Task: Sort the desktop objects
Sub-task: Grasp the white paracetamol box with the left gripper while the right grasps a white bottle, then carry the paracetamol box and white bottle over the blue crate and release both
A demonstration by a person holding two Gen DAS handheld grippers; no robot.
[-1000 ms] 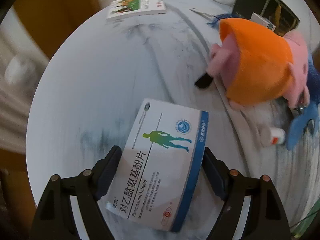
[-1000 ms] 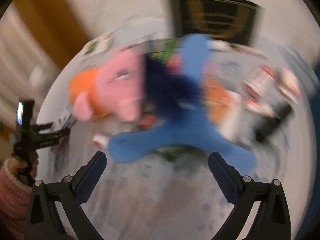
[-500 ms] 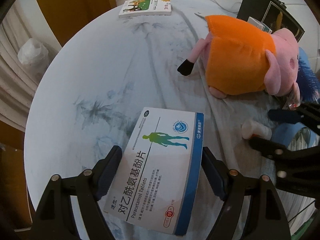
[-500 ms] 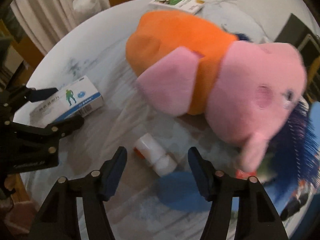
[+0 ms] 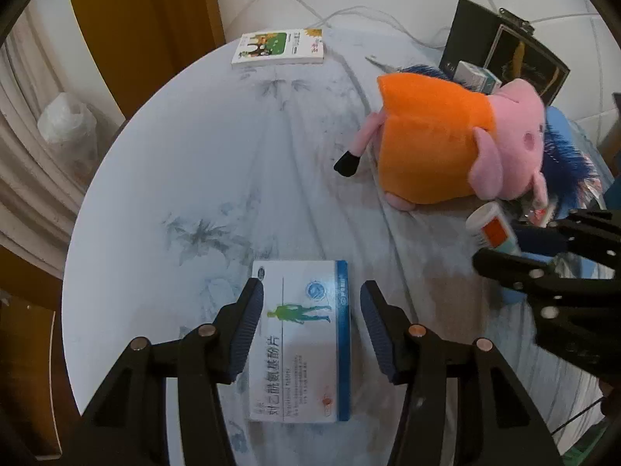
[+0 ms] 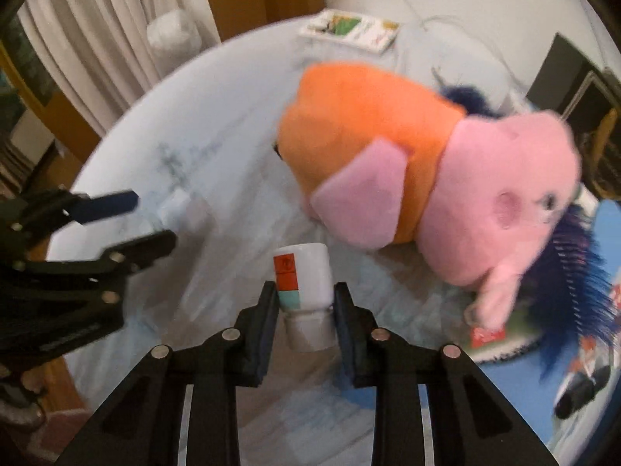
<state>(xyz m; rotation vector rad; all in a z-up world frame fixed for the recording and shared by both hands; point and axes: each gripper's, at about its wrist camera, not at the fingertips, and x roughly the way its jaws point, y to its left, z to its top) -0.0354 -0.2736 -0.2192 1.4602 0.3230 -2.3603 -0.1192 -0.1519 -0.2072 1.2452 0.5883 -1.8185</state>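
Observation:
A white and blue tablet box (image 5: 302, 341) lies flat on the round table's pale cloth (image 5: 217, 163). My left gripper (image 5: 312, 310) hovers just above it. Its jaws are closing and straddle the box without pressing it. My right gripper (image 6: 306, 310) is shut on a small white bottle (image 6: 304, 287) with an orange and teal label. In the left wrist view the bottle (image 5: 491, 225) sits at the right gripper's (image 5: 500, 244) tips. Just behind the bottle lies a pink pig plush in an orange dress (image 5: 434, 136) (image 6: 368, 147).
A blue plush with dark spiky hair (image 6: 574, 264) lies right of the pig among small packets. A thin booklet (image 5: 279, 48) rests at the table's far edge. A black frame (image 5: 504, 50) and a small carton (image 5: 475, 75) stand at the back right. A plastic bag (image 5: 66, 124) is beyond the left rim.
The right gripper swung in beside the pig and shut on the white bottle. The left gripper rose off the tablet box and its jaws narrowed. The box now looks smaller below it.

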